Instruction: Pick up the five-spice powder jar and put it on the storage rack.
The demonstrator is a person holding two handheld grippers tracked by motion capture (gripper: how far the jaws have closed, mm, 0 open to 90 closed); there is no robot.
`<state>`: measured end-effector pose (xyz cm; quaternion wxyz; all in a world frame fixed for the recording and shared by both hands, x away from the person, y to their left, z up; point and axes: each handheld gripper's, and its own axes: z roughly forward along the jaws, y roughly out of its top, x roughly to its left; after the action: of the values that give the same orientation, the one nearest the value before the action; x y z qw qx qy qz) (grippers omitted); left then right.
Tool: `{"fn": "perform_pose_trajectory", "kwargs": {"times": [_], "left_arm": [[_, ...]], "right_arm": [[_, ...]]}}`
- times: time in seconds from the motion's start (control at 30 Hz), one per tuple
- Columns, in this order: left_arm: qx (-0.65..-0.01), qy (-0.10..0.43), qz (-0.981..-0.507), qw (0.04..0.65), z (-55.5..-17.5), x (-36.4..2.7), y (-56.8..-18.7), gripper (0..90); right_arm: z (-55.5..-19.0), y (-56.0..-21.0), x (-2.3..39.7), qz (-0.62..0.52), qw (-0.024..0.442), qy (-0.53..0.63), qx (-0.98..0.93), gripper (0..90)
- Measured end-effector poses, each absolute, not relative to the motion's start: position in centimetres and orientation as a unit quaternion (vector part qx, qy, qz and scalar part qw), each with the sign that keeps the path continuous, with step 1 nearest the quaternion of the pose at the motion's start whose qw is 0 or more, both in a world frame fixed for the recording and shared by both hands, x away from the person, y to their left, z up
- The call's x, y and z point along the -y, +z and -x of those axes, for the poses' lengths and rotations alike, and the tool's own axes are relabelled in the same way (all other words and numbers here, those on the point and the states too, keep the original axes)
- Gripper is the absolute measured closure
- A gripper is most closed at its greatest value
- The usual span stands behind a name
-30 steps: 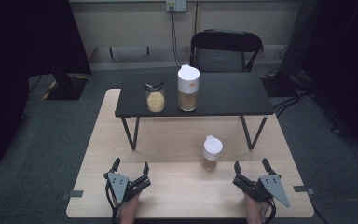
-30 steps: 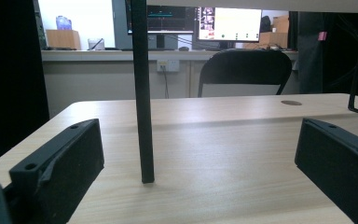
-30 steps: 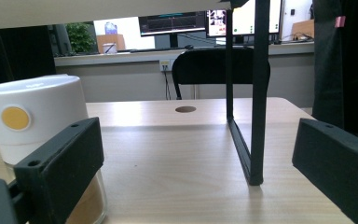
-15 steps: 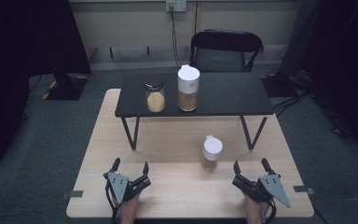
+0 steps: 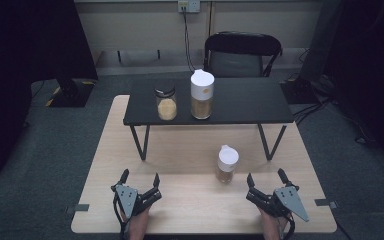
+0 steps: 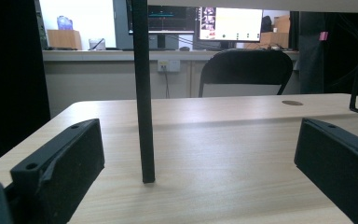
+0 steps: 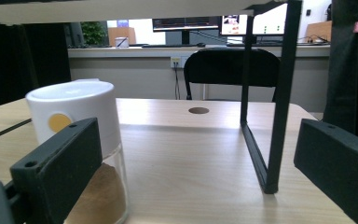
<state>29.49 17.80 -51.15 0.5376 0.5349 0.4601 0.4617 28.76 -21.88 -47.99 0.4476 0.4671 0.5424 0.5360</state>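
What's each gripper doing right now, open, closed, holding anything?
Left gripper: open, holding nothing, resting at the near table edge.
Right gripper: open, holding nothing, close to the small white-lidded jar.

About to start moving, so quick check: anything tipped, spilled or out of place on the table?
Nothing stands out. The small jar stands upright on the table, lid on; both shelf jars are upright. Both tongs are open and empty.

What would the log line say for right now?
left tongs: open, resting on table | right tongs: open, beside small jar, not touching | shelf: two jars on top
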Motion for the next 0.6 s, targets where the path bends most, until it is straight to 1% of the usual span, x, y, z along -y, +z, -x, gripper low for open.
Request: {"fn": "perform_pose_trajectory", "kwargs": {"times": [0.6], "left_arm": [[-0.460,0.462,-0.535,0.538,-29.5,-17.8,-51.1,1.0]], "right_arm": [[-29.3,-45.8,19.5,-0.437,0.449,0.545,-0.557,0.0]]}}
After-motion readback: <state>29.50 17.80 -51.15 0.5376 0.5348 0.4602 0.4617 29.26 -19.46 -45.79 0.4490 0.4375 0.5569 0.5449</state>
